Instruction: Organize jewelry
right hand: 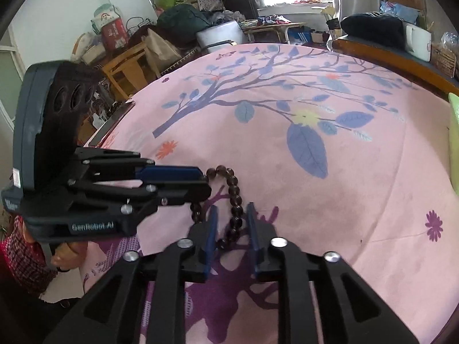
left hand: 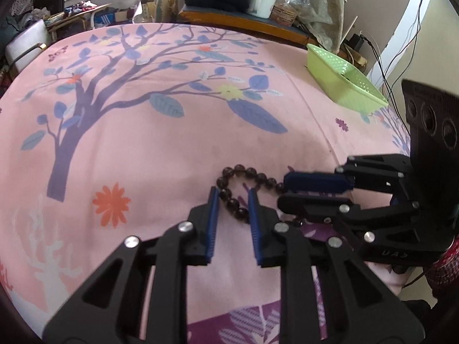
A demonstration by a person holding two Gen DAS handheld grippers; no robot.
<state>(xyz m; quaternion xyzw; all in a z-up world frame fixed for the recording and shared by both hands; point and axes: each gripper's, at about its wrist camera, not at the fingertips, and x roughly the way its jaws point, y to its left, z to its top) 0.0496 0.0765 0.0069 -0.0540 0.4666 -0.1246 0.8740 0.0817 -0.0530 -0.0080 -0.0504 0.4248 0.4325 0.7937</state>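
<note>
Beads of the dark bracelet (left hand: 243, 192) lay on the pink tree-print bedspread (left hand: 172, 143), looped between both claws. My left gripper (left hand: 231, 197) straddled one strand with fingers parted, not pinching it. My right gripper (right hand: 231, 215) likewise stood spread around another strand. Only the left wrist view showed the green perforated basket (left hand: 344, 80) whole, near the bed's far edge; I couldn't tell what sat inside. The right view caught just its rim.

A bead bracelet (left hand: 243, 192) lay on the bedsheet (left hand: 160, 143) between the left gripper (left hand: 231, 200) and the right gripper (left hand: 287, 192), with a basket (left hand: 341, 80) well behind, toward the right edge.
</note>
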